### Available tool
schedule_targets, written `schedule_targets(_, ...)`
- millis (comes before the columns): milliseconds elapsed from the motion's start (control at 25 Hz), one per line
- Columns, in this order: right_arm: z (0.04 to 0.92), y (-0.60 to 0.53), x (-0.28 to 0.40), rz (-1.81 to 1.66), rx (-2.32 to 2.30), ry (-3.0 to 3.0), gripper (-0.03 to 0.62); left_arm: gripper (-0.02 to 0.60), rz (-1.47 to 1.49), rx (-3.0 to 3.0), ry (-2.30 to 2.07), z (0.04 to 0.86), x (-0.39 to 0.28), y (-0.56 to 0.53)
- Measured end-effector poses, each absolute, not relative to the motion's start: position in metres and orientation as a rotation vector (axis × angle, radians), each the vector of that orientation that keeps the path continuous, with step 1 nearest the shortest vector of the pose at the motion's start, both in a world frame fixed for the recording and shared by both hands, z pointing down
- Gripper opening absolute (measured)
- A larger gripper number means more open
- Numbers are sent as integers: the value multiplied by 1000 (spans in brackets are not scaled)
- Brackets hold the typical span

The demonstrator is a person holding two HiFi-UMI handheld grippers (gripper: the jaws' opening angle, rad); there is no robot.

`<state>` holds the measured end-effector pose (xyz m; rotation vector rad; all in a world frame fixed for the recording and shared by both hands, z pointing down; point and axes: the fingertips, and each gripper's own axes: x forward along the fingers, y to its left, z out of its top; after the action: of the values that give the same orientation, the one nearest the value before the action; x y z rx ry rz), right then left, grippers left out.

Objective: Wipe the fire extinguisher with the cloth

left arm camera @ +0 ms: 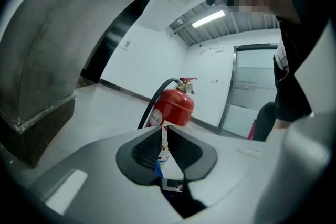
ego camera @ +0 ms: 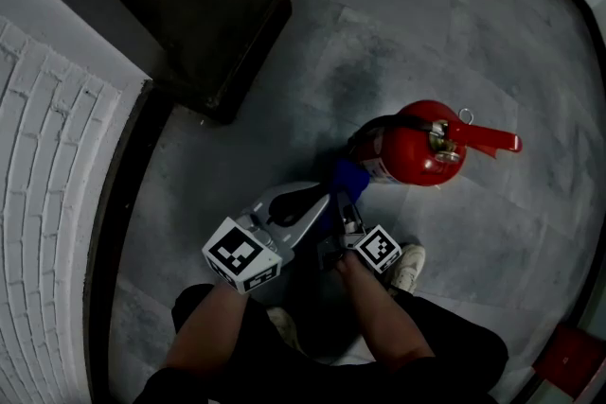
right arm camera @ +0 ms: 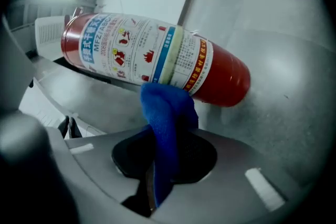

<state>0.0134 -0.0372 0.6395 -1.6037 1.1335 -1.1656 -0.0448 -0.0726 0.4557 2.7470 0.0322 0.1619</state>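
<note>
Two roles: right gripper [right arm camera: 163, 165] pinches a fleecy blue cloth [right arm camera: 168, 113] against the red cylindrical metal fire extinguisher [right arm camera: 157, 55] for wiping; left gripper [left arm camera: 164, 152], jaws pressed together, idles.

The left hand-held gripper [ego camera: 317, 203] and the right hand-held gripper [ego camera: 347, 209] are smooth grey plastic with black ridged pads [left arm camera: 147, 149]. Each carries a white cube [ego camera: 241, 255] with black squares. Beside the cube: dark clothes, a white shoe [ego camera: 407, 268].

Grey tiled floor [ego camera: 454, 5], white brick wall [ego camera: 47, 166] at left, dark cabinet [ego camera: 208, 5], ceiling strip light [left arm camera: 209, 19], glass door [left arm camera: 252, 86]
</note>
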Motion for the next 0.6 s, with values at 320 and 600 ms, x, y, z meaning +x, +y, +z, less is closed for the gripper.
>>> schedule_targets(320, 645, -88, -2, -1286, -1582, 1322, 61, 32, 158, 2739, -26, 454, -56, -81)
schedule_targets(600, 668, -101, 37, -1244, -1619, 1010, 60, 32, 158, 2742, -150, 452, -77, -100)
